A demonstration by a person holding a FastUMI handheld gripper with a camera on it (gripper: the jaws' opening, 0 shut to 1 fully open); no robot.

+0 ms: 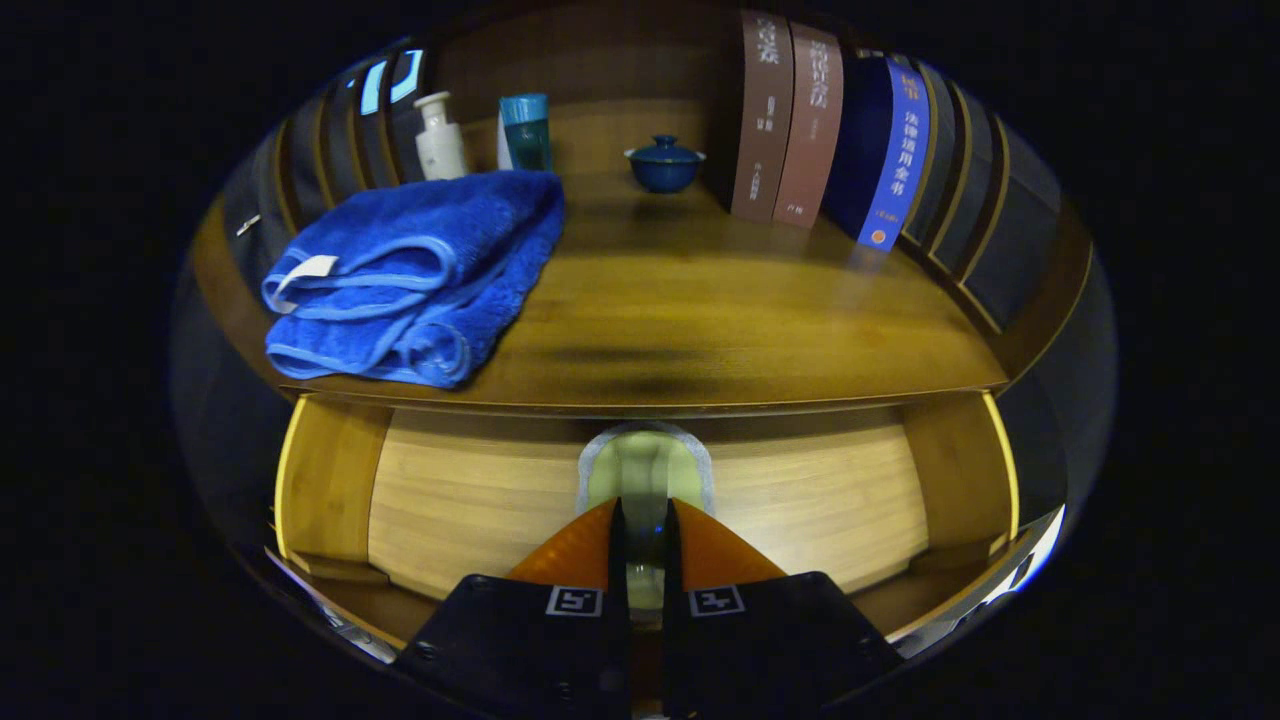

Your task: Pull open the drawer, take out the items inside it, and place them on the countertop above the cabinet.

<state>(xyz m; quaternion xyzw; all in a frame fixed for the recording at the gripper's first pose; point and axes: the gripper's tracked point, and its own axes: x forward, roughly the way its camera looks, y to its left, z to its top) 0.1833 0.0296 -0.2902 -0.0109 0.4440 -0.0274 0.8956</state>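
Fingers [610, 540] nearly closed, pinching the drawer [800, 490] handle [645, 465]. Rigid pull tab; grip centrally, pull straight.

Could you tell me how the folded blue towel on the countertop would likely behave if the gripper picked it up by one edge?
The blue towel looks soft and thick, so it would probably droop and unfold rather than hold its shape. Its loose folded layers suggest one edge might lift alone. It seems unlikely to slip or break. The gripper, nearly closed around a pale item in the open drawer, is not touching it.
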